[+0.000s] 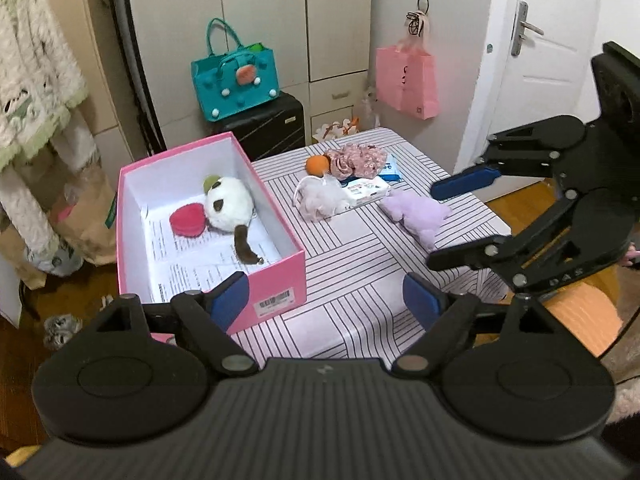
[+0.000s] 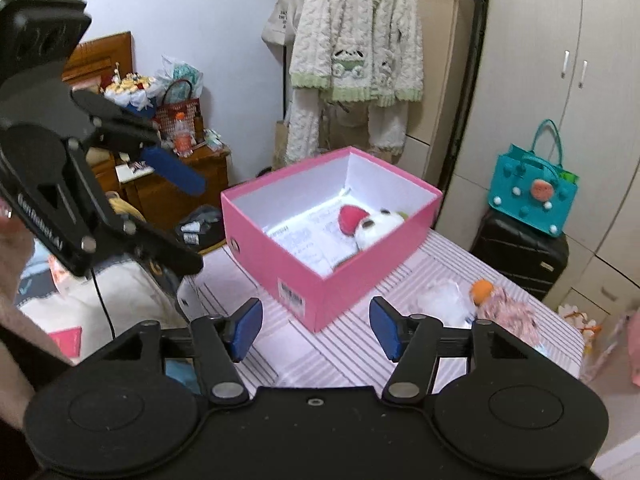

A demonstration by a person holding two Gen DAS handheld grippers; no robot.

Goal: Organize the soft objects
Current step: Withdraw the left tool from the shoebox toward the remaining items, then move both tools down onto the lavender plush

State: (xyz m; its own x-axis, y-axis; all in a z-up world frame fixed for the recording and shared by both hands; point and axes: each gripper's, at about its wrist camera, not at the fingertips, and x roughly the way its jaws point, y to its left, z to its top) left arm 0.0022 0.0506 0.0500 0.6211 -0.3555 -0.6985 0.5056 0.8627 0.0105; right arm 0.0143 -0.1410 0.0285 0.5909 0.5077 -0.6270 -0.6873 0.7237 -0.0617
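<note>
An open pink box [image 1: 280,276] [image 2: 304,264] stands on the striped table [image 1: 360,280]. Inside it lie a white panda plush [image 1: 230,204] [image 2: 376,228] and a red heart cushion [image 1: 187,220] [image 2: 352,216]. To the right of the box on the table are a purple plush [image 1: 416,212], a white mesh pouf [image 1: 320,198] [image 2: 440,300], an orange ball [image 1: 316,164] [image 2: 482,288] and a floral fabric bundle [image 1: 356,160] [image 2: 508,312]. My left gripper [image 1: 325,300] [image 2: 198,226] hangs open and empty near the box's front corner. My right gripper [image 2: 316,330] [image 1: 432,226] is open and empty beside the purple plush.
Two packs of wipes [image 1: 368,190] lie among the soft things. Behind the table stand a black suitcase [image 1: 268,124] with a teal bag [image 1: 236,80] on it and a hanging pink bag [image 1: 406,80]. A fluffy coat [image 2: 356,48] hangs behind the box.
</note>
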